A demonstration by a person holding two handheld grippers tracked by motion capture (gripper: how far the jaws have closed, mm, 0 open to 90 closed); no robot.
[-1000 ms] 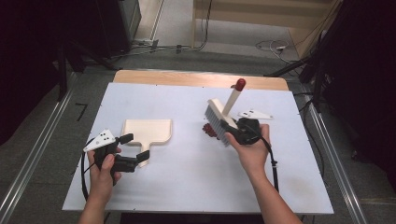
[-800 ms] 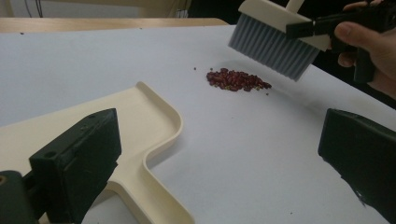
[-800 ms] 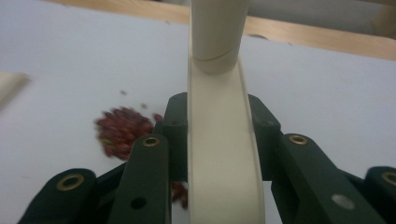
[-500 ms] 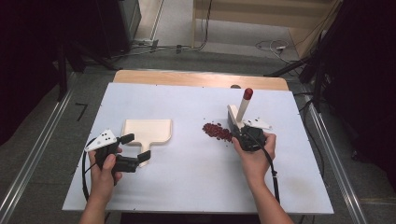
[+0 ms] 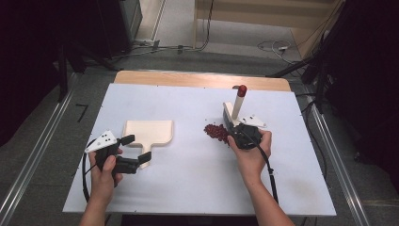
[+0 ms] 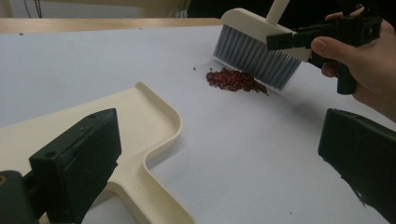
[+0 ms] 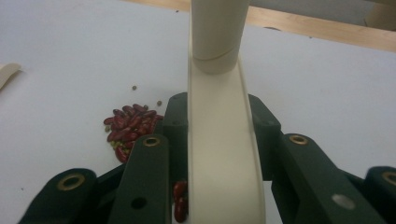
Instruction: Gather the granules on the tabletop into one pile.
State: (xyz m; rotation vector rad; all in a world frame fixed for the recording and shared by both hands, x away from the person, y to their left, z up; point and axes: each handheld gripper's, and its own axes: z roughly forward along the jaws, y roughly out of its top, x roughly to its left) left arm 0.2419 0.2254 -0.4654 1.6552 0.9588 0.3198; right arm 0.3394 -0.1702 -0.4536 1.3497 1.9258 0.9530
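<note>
The right gripper (image 5: 237,128) clamps the brush (image 6: 257,51); the left gripper (image 5: 134,151) gapes open over the dustpan (image 5: 148,133) handle. Sweep low, pushing the beans (image 5: 216,132) dustpanward

Even overhead light, soft focus

High view: fixed above the near edge of the desk (image 5: 188,188), facing forward and down, far enough to take in the whole top. Left gripper view: low over the desk, looking across the dustpan (image 6: 93,126) to the bean pile (image 6: 236,80) and brush (image 6: 254,51). Right gripper view: very close, looking along the brush body (image 7: 223,140). All three share the bean pile.
</note>
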